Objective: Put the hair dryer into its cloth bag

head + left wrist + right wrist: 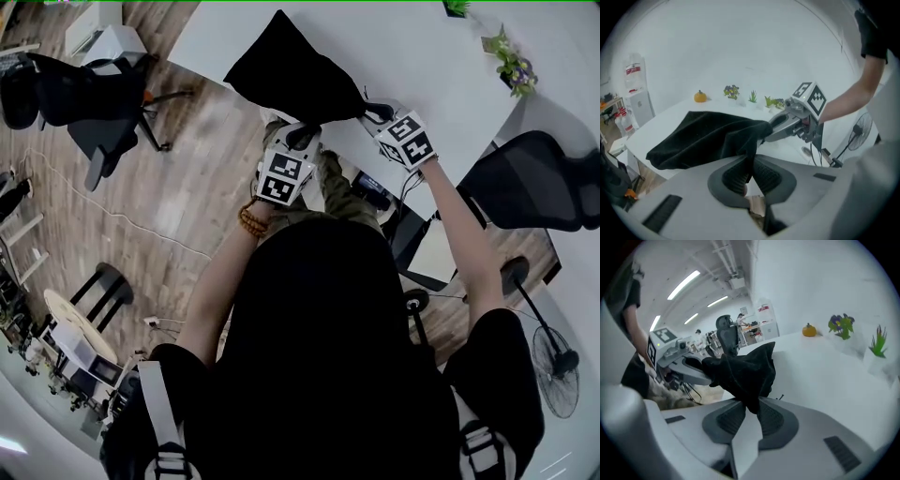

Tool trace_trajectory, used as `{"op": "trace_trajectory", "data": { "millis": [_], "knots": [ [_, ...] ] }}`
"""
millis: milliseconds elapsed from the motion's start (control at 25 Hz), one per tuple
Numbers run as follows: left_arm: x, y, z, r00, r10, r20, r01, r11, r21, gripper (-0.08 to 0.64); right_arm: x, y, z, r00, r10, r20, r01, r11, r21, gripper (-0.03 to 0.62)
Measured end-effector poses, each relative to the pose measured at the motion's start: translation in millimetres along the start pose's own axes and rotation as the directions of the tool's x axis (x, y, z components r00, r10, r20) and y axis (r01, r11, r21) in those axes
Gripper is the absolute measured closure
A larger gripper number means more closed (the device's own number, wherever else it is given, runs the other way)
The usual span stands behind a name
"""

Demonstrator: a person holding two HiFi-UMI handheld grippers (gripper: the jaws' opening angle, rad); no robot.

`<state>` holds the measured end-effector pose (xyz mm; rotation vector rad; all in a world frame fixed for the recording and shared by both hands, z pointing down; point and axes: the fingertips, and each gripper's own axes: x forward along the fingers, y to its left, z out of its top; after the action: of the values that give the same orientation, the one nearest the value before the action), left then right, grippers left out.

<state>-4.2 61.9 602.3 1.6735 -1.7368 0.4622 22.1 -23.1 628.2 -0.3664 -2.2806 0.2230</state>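
Note:
A black cloth bag lies on the white table, its near end lifted at the table's front edge. My left gripper is shut on the bag's left near corner. In the left gripper view the cloth is pinched between the ribbed pads at that gripper's tips. My right gripper holds the right near corner. In the right gripper view its pads press on a fold of the bag. Each gripper shows in the other's view: the right, the left. No hair dryer shows.
Small potted plants and an orange pumpkin stand at the table's far side. Black office chairs sit left and right of me. A floor fan stands at the right. Cables and boxes lie under the table.

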Motion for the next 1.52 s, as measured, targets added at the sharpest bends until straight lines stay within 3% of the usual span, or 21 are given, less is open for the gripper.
{"op": "trace_trajectory", "data": {
  "millis": [40,120,200,360,440,600,800,960,1000,1200,1360,1520],
  "knots": [
    [-9,3,11,0.999,-0.001,0.032,0.002,1.0,-0.027,0.523,-5,2,5,0.999,0.029,0.021,-0.031,0.995,0.091,0.5],
    [-24,11,32,0.996,0.005,0.092,0.002,0.997,-0.073,0.523,-15,1,15,0.993,0.073,0.089,-0.095,0.959,0.268,0.508],
    [-35,20,49,0.992,0.013,0.127,-0.002,0.996,-0.089,0.525,-22,-1,21,0.986,0.089,0.14,-0.134,0.925,0.356,0.52],
    [-46,24,66,0.988,-0.003,0.153,0.015,0.997,-0.081,0.525,-29,9,22,0.991,0.082,0.102,-0.107,0.956,0.272,0.555],
    [-56,30,75,0.983,0.004,0.181,0.017,0.993,-0.113,0.525,-39,14,38,0.98,0.104,0.168,-0.153,0.937,0.313,0.555],
    [-78,44,106,0.97,-0.007,0.242,0.046,0.986,-0.159,0.525,-76,22,92,0.919,0.164,0.358,-0.306,0.87,0.387,0.555],
    [-103,59,162,0.947,-0.069,0.314,0.128,0.977,-0.173,0.525,-119,26,157,0.867,0.175,0.466,-0.356,0.872,0.336,0.557],
    [-125,61,219,0.908,-0.141,0.394,0.226,0.958,-0.176,0.525,-158,24,206,0.788,0.174,0.591,-0.422,0.851,0.312,0.557],
    [-129,61,233,0.898,-0.158,0.409,0.249,0.952,-0.177,0.525,-167,22,216,0.777,0.162,0.608,-0.419,0.854,0.308,0.558],
    [-129,58,277,0.876,-0.229,0.424,0.308,0.943,-0.127,0.525,-194,7,238,0.775,0.093,0.625,-0.334,0.9,0.28,0.558],
    [-102,64,301,0.89,-0.262,0.374,0.311,0.947,-0.077,0.525,-201,-23,241,0.798,-0.001,0.602,-0.221,0.93,0.294,0.558],
    [-58,68,336,0.897,-0.283,0.341,0.3,0.954,0.003,0.525,-210,-78,245,0.795,-0.161,0.585,-0.084,0.926,0.368,0.558]
  ]
}}
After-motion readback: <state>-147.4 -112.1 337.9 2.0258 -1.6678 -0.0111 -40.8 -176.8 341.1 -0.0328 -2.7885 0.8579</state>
